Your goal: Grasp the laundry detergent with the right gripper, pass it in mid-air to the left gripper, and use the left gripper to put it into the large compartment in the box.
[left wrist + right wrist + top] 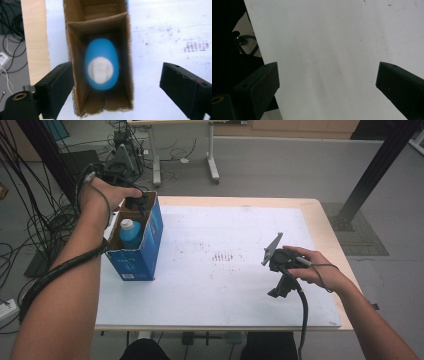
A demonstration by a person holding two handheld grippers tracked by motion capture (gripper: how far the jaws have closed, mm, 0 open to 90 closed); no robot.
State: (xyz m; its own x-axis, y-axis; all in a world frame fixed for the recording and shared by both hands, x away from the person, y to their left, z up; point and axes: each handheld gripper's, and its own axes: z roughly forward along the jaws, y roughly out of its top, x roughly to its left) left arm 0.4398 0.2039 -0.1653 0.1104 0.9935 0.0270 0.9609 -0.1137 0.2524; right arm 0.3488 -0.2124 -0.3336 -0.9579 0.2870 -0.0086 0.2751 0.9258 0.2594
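A blue cardboard box (pixel 145 247) stands open-topped at the left edge of the white table (pixel 240 285), with cables on the floor beyond that edge. Inside the box a blue bottle (pixel 131 234) with a white cap stands upright in the near compartment; a cardboard divider closes off the far one. The left gripper (pixel 136 202) hangs over the box's far end, its jaws spread wide with nothing gripped; the bottle (pixel 101 64) lies below and between them, apart from both pads. Well right of the box, the right gripper (pixel 280 292) rests over bare tabletop, jaws spread and empty.
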